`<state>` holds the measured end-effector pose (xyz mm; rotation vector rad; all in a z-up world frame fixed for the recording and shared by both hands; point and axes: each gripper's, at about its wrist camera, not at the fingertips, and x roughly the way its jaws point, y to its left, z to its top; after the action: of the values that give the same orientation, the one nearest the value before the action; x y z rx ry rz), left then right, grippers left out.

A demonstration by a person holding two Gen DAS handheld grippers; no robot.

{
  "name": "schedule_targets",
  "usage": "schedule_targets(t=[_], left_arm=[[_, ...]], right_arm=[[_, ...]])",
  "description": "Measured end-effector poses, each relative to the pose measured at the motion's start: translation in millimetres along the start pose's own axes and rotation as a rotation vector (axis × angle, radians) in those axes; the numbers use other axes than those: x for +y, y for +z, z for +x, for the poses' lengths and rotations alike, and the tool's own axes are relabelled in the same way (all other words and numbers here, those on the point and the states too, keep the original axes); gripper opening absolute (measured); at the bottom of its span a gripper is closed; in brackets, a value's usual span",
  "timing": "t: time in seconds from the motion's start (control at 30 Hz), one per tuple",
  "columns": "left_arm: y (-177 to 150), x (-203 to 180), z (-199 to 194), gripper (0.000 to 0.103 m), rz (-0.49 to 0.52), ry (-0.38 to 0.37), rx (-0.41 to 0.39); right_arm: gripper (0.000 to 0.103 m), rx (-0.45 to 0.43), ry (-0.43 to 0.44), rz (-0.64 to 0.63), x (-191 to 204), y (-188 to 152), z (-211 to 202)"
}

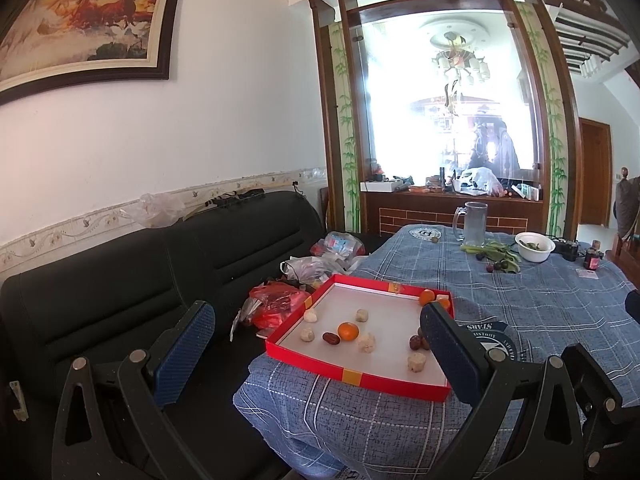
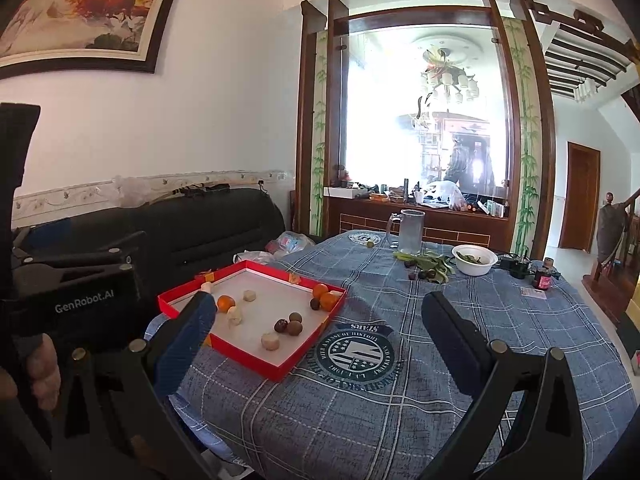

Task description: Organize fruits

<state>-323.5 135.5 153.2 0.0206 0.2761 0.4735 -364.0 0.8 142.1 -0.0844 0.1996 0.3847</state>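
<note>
Red tray (image 1: 352, 376) on the blue tablecloth (image 2: 440, 380) holds oranges (image 1: 347, 331), dark dates (image 1: 331, 338) and pale pieces (image 1: 365, 342). Left gripper (image 1: 320, 348) and right gripper (image 2: 316, 344) both spread, empty.

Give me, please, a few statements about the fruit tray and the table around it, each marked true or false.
1. The red tray sits on a blue plaid cloth. True.
2. The left hand-held gripper is shut on an orange. False: its jaws stand wide open and hold nothing.
3. An orange lies near the middle of the tray, beside a dark red fruit. True.
4. The white bowl stands inside the tray. False: it stands on the cloth at the far end of the table.
5. The glass mug lies tipped on its side. False: it stands upright.
6. The right hand-held gripper is open and empty. True.
</note>
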Motion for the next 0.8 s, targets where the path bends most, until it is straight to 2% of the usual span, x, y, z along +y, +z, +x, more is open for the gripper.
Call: schedule_targets(t=[0.43, 0.8], left_arm=[[-3, 0, 7, 0.103, 0.014, -0.011, 0.031], [-7, 2, 9, 0.103, 0.01, -0.013, 0.052]], right_arm=[[0.103, 0.04, 0.02, 0.018, -6, -2, 12], [0.103, 0.039, 0.013, 0.032, -10, -2, 8]])
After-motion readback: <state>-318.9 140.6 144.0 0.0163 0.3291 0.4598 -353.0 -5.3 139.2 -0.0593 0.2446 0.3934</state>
